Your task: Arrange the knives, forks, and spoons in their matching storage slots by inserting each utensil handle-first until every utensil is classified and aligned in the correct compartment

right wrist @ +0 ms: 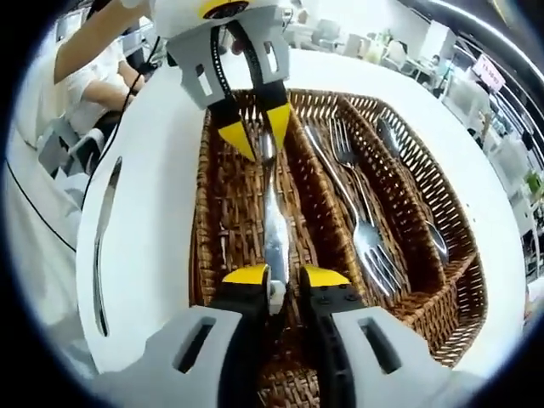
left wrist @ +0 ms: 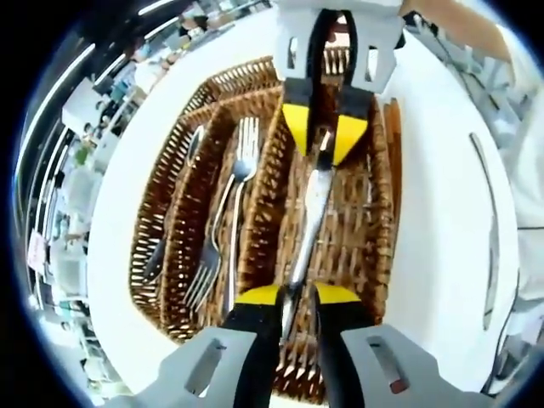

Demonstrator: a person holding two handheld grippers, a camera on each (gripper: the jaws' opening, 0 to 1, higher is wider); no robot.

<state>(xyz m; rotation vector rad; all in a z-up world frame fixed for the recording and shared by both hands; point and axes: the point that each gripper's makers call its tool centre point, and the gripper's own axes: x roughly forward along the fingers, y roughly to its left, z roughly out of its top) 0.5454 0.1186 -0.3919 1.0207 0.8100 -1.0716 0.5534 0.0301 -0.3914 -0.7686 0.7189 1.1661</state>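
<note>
Currently both grippers are clamping one knife (left wrist: 310,217) over the wicker tray (left wrist: 153,212): left gripper (left wrist: 293,299) is pinching one end, right gripper (right wrist: 274,280) the other, knife lying along the widest compartment. Two forks (right wrist: 361,217) are sitting in the middle slot, a spoon (right wrist: 416,191) in the outer one. Another knife (right wrist: 104,242) is lying on the white table (right wrist: 161,161).

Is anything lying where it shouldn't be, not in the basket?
Yes. One knife lies on the white table, outside the wicker basket, beside its long wall. Inside, two forks share one slot and a spoon has another. Both grippers hold a second knife over the wide slot.
</note>
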